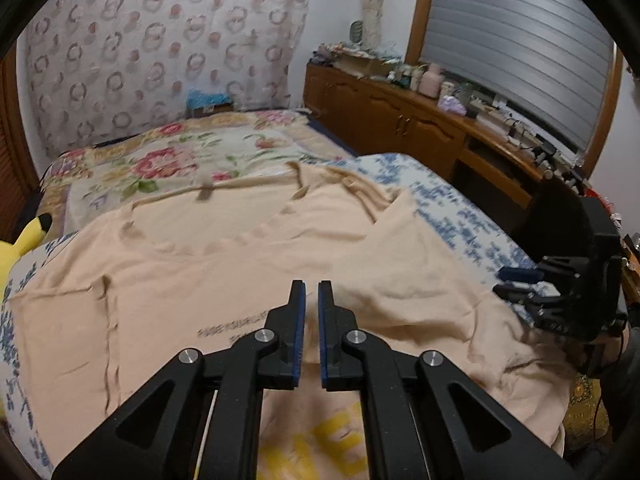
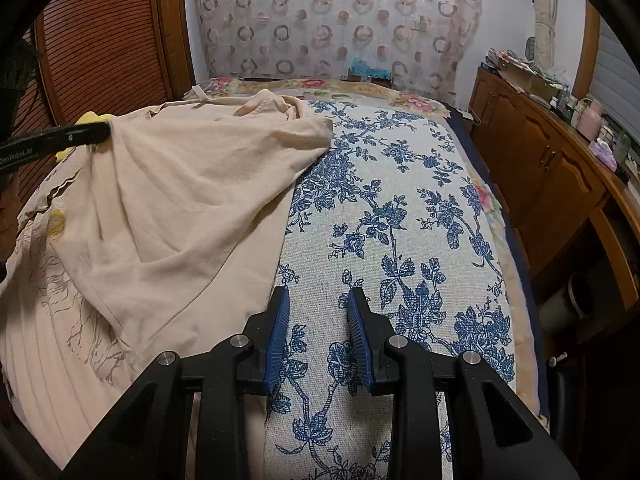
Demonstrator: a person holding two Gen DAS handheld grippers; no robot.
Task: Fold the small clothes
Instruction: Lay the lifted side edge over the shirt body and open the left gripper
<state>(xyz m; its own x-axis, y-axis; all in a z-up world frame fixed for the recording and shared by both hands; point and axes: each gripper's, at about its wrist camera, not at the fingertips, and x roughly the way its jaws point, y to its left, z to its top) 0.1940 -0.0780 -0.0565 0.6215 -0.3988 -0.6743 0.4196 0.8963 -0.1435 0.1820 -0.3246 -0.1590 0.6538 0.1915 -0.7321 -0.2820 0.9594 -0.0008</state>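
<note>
Where the left wrist view takes in the peach T-shirt (image 1: 224, 248) spread broadly over the bed (image 1: 168, 152), the right wrist view shows mostly bare blue-flowered cover (image 2: 400, 220), with the shirt (image 2: 160, 200) bunched along that cover's left side. Shirt is pale peach, rumpled, one side flapped over the body; yellow lettering and a faint dark line print show near its lower end, too blurred to read. Wooden cabinet (image 2: 540, 160) runs along the bed's right; a yellow plush toy (image 1: 28, 236) sits at the left edge, largely cut off. Left gripper (image 1: 312, 292) hangs over the shirt, jaws nearly together with a thin gap, nothing visibly between them; contact with cloth cannot be told. Right gripper (image 2: 318, 300) over the flowered cover just beside the shirt's edge, jaws parted, holding nothing. In the left view the right gripper (image 1: 516, 282) is partly cropped at the frame edge.
</note>
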